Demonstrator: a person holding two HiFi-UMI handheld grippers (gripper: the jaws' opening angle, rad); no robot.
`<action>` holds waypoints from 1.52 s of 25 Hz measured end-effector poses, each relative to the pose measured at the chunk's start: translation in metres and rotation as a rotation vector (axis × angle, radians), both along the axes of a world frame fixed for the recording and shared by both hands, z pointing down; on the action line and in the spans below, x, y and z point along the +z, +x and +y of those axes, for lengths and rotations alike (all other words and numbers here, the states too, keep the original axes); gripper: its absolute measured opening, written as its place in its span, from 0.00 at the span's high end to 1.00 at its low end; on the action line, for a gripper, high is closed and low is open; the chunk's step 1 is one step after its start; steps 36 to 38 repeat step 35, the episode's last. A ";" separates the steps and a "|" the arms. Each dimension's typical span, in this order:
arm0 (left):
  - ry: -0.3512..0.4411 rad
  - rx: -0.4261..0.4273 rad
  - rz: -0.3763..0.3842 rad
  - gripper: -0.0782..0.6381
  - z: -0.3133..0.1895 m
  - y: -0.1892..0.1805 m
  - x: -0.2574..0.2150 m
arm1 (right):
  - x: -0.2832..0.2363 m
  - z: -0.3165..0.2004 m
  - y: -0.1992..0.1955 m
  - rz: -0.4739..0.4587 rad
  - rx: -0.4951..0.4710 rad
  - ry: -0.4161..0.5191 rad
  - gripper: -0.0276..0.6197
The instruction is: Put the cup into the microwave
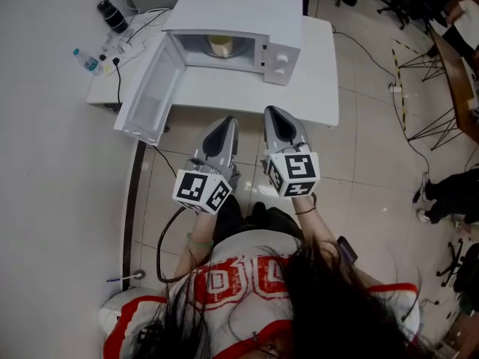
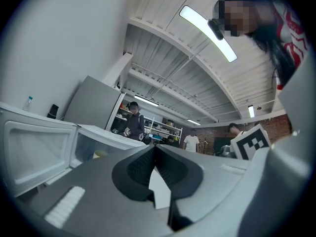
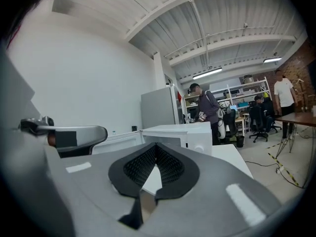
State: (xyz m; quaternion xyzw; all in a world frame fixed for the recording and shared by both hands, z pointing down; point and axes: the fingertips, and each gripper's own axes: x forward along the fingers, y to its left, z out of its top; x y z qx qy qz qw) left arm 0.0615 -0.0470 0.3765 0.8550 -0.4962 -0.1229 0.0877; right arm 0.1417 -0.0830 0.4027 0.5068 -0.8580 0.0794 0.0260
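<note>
The cup (image 1: 220,45) sits inside the open microwave (image 1: 239,10) on the counter (image 1: 318,88). The left gripper (image 1: 227,123) and right gripper (image 1: 273,114) are closed tight and hold nothing.

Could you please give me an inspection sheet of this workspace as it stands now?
Surface: white table, carrying the microwave.
Job's things: cup inside the microwave, whose door stands open.
Clutter: bottle and dark canister at the table's left end.
Grippers: left claw and right claw both shut, empty, short of the table.
Cables: wires on the table's left end; black cable on the floor.
Surroundings: tiled floor, office chairs, people beyond.
</note>
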 end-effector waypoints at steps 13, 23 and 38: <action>-0.009 0.002 -0.025 0.89 0.012 0.012 -0.001 | -0.005 0.018 -0.010 -0.014 -0.059 -0.008 0.95; 0.003 0.006 -0.027 0.89 0.014 -0.007 -0.007 | -0.011 0.022 -0.025 -0.015 -0.050 -0.004 0.95; 0.005 0.005 -0.017 0.89 0.025 -0.018 -0.005 | -0.012 0.032 -0.028 -0.022 -0.035 -0.006 0.95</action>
